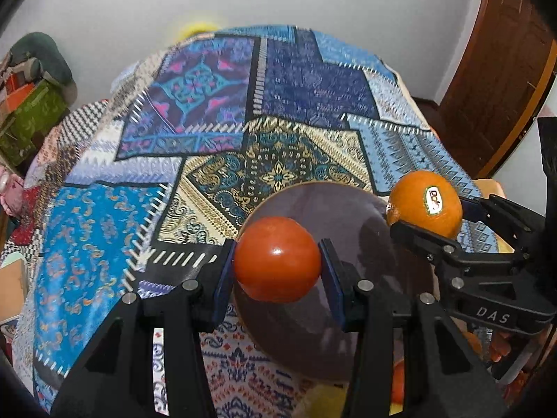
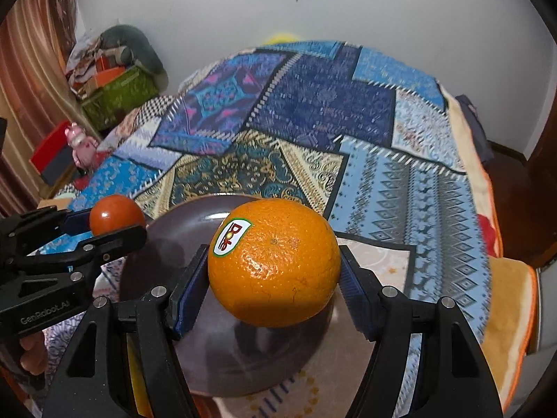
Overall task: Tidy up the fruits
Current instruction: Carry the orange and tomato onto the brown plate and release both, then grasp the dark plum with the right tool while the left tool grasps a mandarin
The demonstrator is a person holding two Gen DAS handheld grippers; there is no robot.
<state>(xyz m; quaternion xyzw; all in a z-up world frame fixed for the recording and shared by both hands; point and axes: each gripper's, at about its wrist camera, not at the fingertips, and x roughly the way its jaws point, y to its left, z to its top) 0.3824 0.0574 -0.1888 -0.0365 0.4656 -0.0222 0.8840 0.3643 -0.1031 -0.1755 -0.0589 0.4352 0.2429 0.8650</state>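
Left claw [image 1: 277,264] grips tomato [image 1: 277,259], right claw [image 2: 271,271] clamps orange [image 2: 274,262]; only right view shows sticker [image 2: 230,234] fully.

orange [image 2: 275,264]: bright orange | tomato [image 1: 277,259]: red-orange | plate [image 2: 222,358]: brown | bedspread [image 1: 209,122]: blue patchwork
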